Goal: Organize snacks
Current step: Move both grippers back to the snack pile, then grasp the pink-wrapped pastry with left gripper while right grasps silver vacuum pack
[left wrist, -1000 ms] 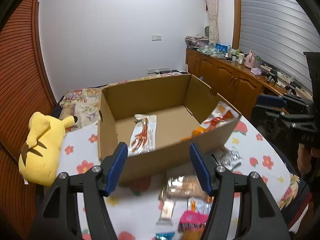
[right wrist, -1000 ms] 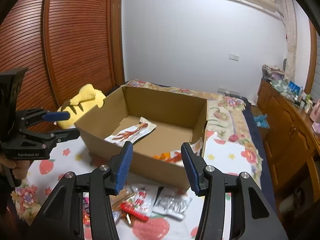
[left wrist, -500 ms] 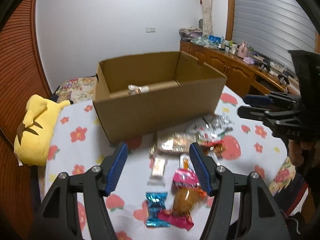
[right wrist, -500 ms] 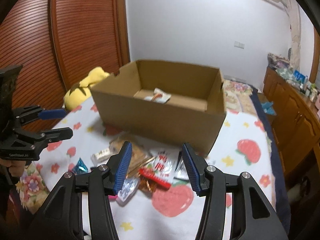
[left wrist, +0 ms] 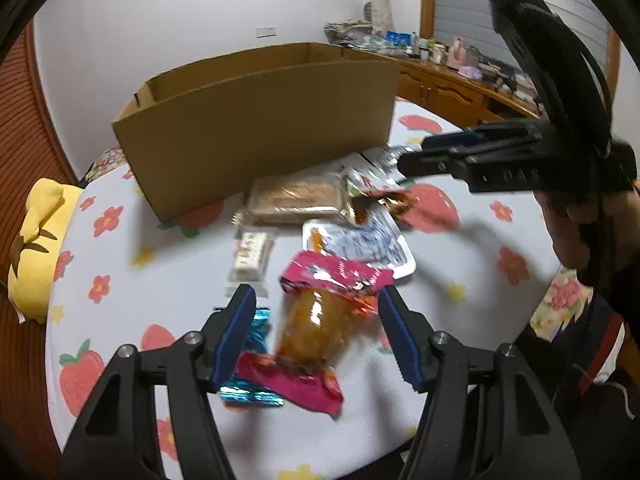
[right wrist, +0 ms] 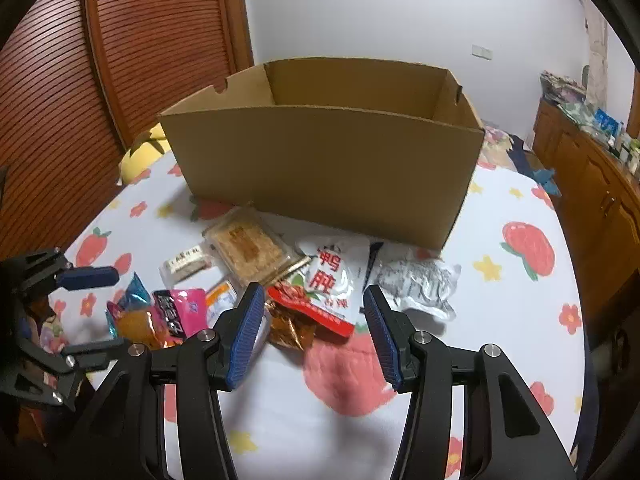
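The open brown cardboard box (left wrist: 260, 128) stands at the far side of the strawberry-print tablecloth (left wrist: 120, 280), with loose snacks before its near wall. I find the pink-ended clear packet with an orange snack (left wrist: 316, 320) between my left gripper's (left wrist: 318, 330) half-open, empty jaws, its long axis running away from me. My right gripper (right wrist: 314, 334), likewise parted and empty, straddles the red-and-white pouch (right wrist: 332, 280).

Right hand-held gripper (right wrist: 314, 334) open above snack packets (right wrist: 332, 280), cardboard box (right wrist: 320, 164) behind.
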{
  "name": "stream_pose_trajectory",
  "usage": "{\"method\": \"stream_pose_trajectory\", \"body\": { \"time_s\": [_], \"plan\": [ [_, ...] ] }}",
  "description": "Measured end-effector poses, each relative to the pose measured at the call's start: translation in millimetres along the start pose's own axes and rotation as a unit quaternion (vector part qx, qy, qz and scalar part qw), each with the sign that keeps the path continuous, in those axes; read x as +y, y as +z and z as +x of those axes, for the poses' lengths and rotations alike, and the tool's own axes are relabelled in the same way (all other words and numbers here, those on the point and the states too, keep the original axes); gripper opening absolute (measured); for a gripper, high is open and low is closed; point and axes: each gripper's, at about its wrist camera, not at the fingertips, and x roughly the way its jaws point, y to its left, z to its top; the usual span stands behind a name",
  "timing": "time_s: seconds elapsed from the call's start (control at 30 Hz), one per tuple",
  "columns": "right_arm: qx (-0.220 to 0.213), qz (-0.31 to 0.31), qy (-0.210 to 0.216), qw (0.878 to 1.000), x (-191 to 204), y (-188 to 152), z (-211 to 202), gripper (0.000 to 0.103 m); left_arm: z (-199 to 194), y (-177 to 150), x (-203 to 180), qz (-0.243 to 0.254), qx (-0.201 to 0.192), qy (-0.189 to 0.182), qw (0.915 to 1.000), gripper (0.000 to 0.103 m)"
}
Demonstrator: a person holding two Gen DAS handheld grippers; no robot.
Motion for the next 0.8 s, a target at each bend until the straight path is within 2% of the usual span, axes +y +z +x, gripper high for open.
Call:
{"method": "stream_pose_trajectory", "body": {
  "time_s": [0.2,0.43,0.5,0.6,0.8],
  "plan": [
    [0.003,0.013,-0.018,1.0,-20,-4,3,0.053,15,-4,-1,0.001,0.015,0.003,0.9999,0.064],
    [0.01,0.006,-0.032,0.999,-46,5,20,0.053,24,-7,0,-0.001,0.019,-0.009,0.9998,0.064],
    [0.013,0.0,-0.036,0.999,-50,11,27,0.053,25,-8,-1,-0.002,0.019,-0.013,0.9997,0.058],
    [0.023,-0.007,-0.031,0.999,-56,19,40,0.053,24,-10,0,-0.008,0.016,-0.023,0.9996,0.055],
    [0.052,0.005,-0.019,0.998,-69,22,64,0.053,24,-12,3,-0.021,0.008,-0.028,0.9993,0.056]
  ]
}}
